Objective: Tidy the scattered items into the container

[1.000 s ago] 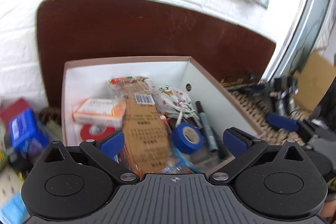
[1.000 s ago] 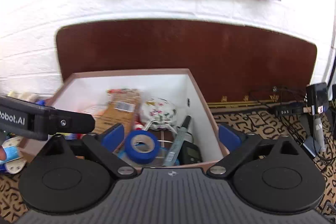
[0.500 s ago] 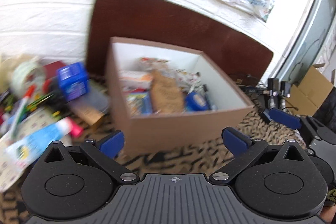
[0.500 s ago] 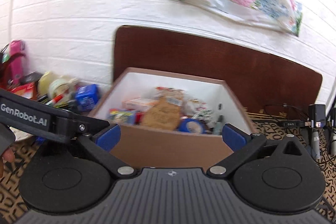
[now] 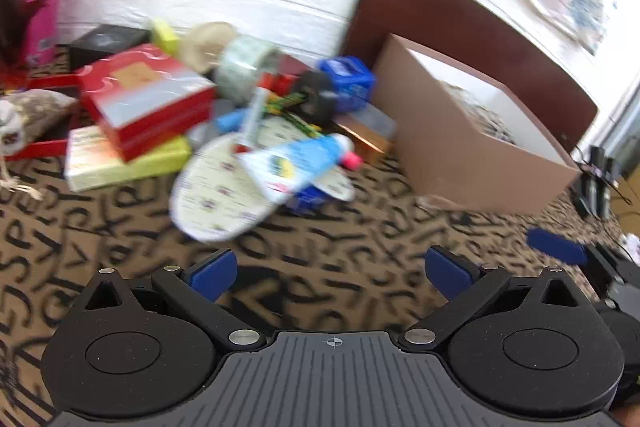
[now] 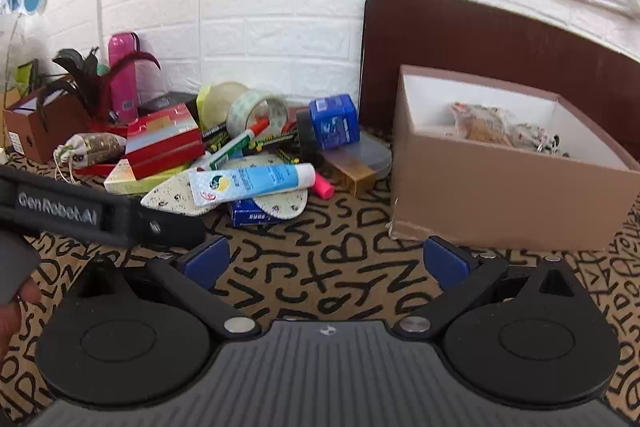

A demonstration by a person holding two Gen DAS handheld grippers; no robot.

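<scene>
Your left gripper [image 5: 331, 273] and right gripper [image 6: 326, 259] both gaped empty, near the desk [image 6: 340, 267], toothpaste tube [image 6: 250, 183] atop left clutter, brown box [image 6: 508, 195] right.

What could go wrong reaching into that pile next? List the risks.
1. The tube lies across an insole atop stacked clutter; pulling it may drag neighbours along.
2. The tape roll stands on edge and could roll off.
3. The left hand-held gripper and right hand-held gripper, both open, sit close together and could collide.
</scene>
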